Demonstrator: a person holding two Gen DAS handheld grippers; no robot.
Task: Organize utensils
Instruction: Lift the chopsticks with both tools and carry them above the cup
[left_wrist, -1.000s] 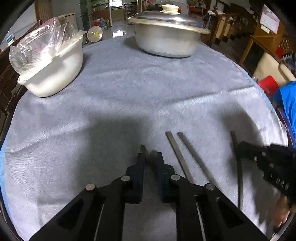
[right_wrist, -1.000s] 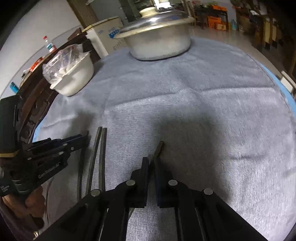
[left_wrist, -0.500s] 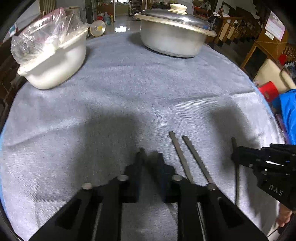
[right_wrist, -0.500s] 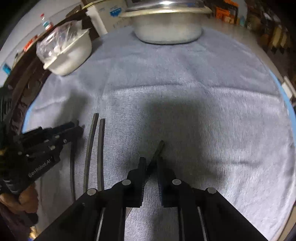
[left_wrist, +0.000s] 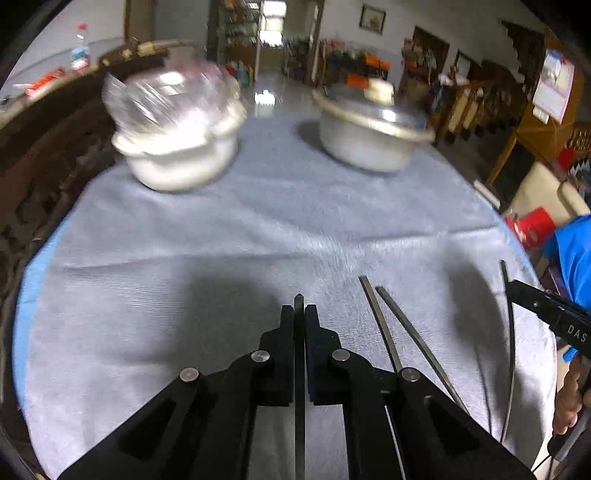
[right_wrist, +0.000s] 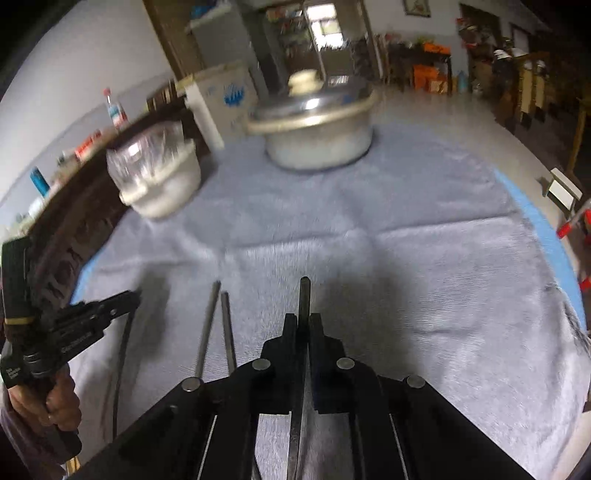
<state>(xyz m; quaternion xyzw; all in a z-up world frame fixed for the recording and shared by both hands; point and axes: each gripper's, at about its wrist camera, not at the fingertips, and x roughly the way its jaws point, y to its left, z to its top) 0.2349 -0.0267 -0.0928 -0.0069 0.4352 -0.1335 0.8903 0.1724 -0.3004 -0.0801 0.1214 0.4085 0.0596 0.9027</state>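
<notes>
Left gripper (left_wrist: 299, 314): jaws clamping shut on the left chopstick (left_wrist: 299, 369), which is running straight back between the fingers, its tip peeking just past them.
Right gripper (right_wrist: 303, 321): jaws likewise pinching tight on the right chopstick (right_wrist: 303, 299), its end sticking forward beyond the fingertips.
Loose pair (left_wrist: 391, 332): two chopsticks lying side by side on the grey cloth (left_wrist: 221, 229), between the two grippers, nearly parallel and just apart.
Appearance: all four sticks looking slim, dark, straight and square-edged; glints suggesting metal, so likely slippery.
Step in hand, as judged: each hand is carrying one stick, probably to set down alongside the resting pair.
Doing it well: keeping each grip firm, bringing each stick parallel to the pair, lowering it flat before letting go, so nothing is rolling or crossing.
Far side: bagged white bowl (left_wrist: 177, 147) and lidded metal pot (left_wrist: 369, 129) standing well apart from the sticks; both are blurring.
</notes>
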